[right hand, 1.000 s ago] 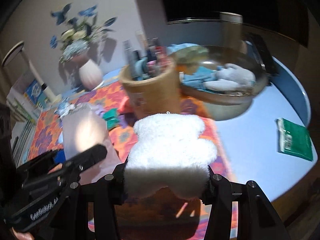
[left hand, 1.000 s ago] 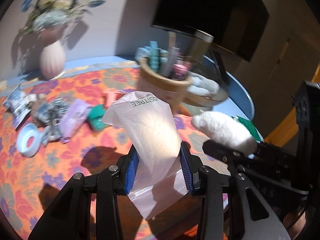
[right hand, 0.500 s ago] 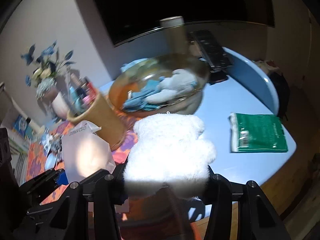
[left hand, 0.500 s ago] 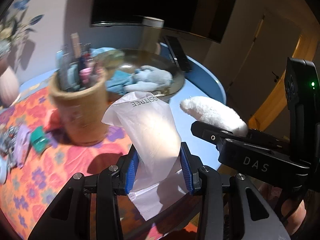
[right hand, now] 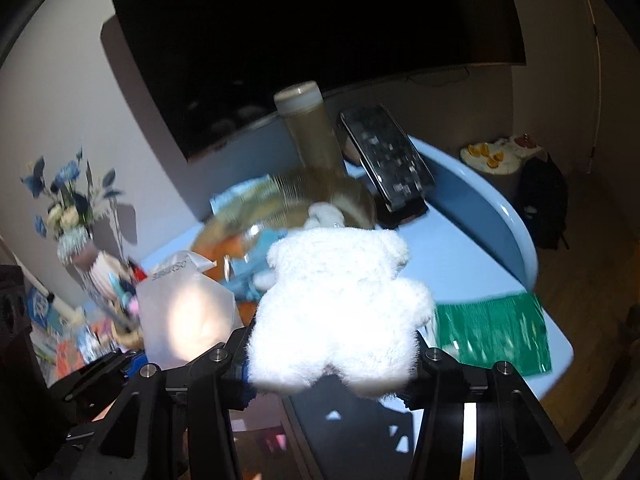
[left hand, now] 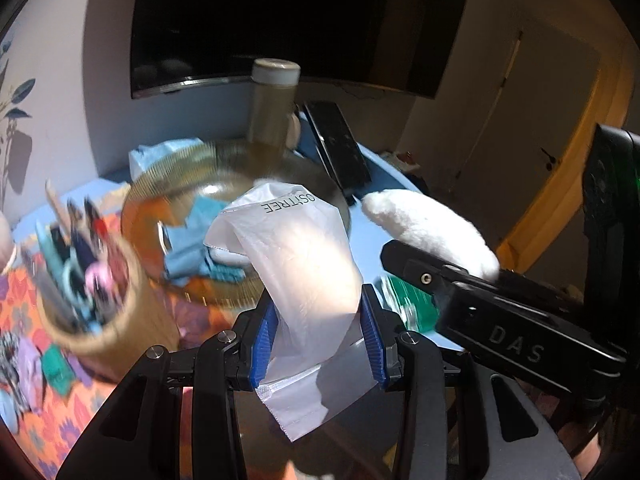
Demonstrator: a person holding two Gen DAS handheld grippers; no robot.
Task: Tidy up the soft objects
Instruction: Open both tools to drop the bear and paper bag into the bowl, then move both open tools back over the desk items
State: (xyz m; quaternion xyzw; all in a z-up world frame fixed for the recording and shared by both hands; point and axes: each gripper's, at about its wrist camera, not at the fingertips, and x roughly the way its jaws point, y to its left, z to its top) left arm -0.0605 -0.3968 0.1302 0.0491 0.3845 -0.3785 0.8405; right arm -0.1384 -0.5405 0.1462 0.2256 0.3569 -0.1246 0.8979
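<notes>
Left wrist view: left gripper (left hand: 318,336) clamping white pouch (left hand: 298,264), right gripper (right hand: 328,364) squeezing plush bear (right hand: 340,312), both hovering before glass bowl (left hand: 148,200). Carrying over rim, lowering onto blue cloth (left hand: 188,248), releasing one at a time, avoiding bottle (left hand: 274,108).

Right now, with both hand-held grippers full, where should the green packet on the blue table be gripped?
Take the green packet by its edge nearest the table's rim, coming in from that side. It lies flat, so only an edge near the rim offers purchase.
</notes>
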